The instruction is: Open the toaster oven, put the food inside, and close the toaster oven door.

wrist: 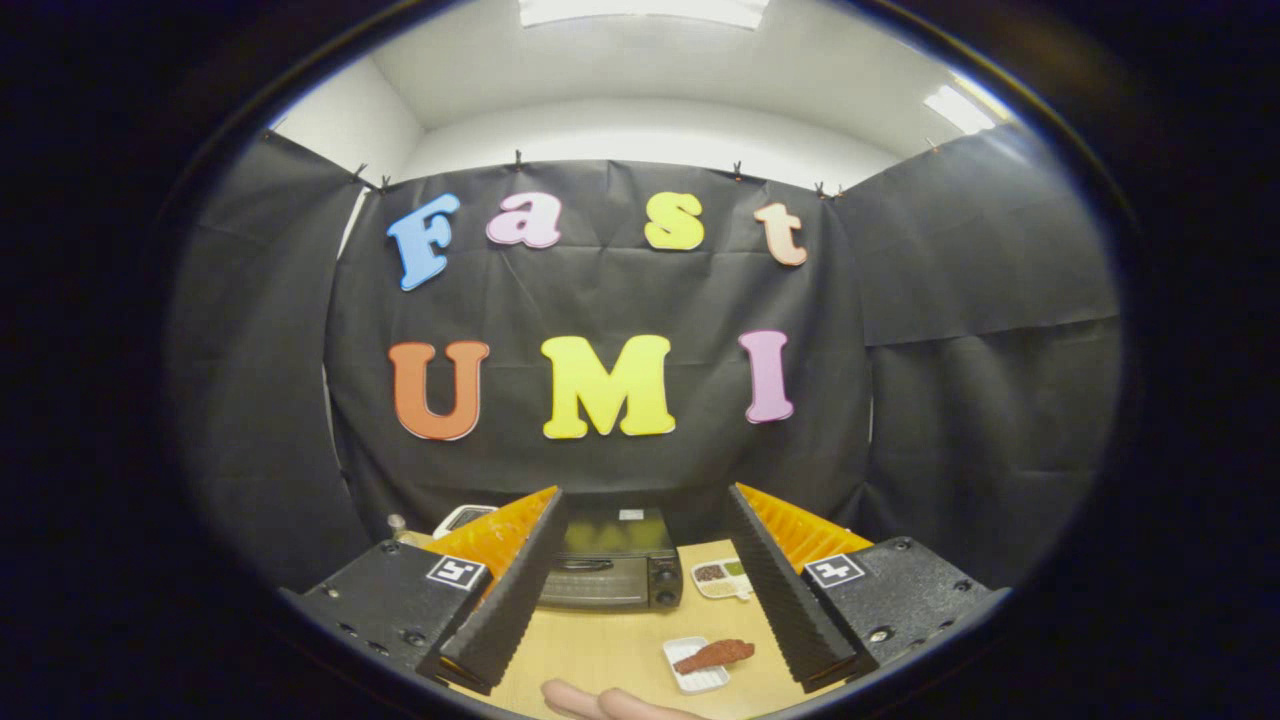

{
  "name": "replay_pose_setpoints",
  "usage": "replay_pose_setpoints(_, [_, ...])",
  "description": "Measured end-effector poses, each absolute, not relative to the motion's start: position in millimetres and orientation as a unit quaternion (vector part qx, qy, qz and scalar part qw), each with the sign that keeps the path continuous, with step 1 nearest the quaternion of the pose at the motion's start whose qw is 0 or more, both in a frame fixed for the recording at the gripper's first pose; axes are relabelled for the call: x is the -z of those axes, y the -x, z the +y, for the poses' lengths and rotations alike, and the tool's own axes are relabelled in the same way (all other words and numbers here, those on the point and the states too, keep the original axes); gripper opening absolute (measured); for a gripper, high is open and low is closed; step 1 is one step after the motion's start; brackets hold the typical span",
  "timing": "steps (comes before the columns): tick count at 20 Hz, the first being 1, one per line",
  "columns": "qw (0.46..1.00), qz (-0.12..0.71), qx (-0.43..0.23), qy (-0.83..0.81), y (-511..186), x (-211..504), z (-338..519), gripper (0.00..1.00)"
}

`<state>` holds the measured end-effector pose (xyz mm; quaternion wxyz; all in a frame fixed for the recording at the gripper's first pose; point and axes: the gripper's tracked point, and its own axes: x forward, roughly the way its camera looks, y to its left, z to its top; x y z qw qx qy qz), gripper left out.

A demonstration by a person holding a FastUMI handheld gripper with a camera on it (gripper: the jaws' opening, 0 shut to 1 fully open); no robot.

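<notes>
At the very front of my view, just below the spread fingers, a bare part of a hand lies on the wooden table; I see too little of it to tell how it is posed. My gripper is wide open, holding nothing: its two ribbed fingers stand well apart and slant away from each other, with plenty of tabletop showing in the gap between them.

Between the fingers, nearer the right one, sits a small white rectangular dish with the food on it, a reddish-brown elongated piece lying across the dish and reaching past its far right corner. It touches neither finger.

A bit further on, just beside the right finger's inner face, there is a white divided plate with dark and greenish fillings in its compartments; the finger hides part of it.

Beyond that, at the far side of the table and framed by the two fingers, stands the toaster oven. It is dark, its door is closed, a handle runs across the top of the door, and knobs sit in a column on its right side.

Past the left finger, something white with a rounded edge peeks out; I cannot tell what it is. Behind everything hangs the black cloth wall, and above it a white ceiling with lights.
</notes>
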<state>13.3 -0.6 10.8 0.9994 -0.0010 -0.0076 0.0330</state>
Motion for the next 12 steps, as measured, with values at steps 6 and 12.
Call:
replay_pose_setpoints(6, [0.999, 0.003, -0.044, -0.009, -85.4, 21.7, 20.1, 1.00])
replay_pose_setpoints(12, [0.996, 0.041, -0.073, -0.001, -185.4, 83.8, 61.4, 1.00])
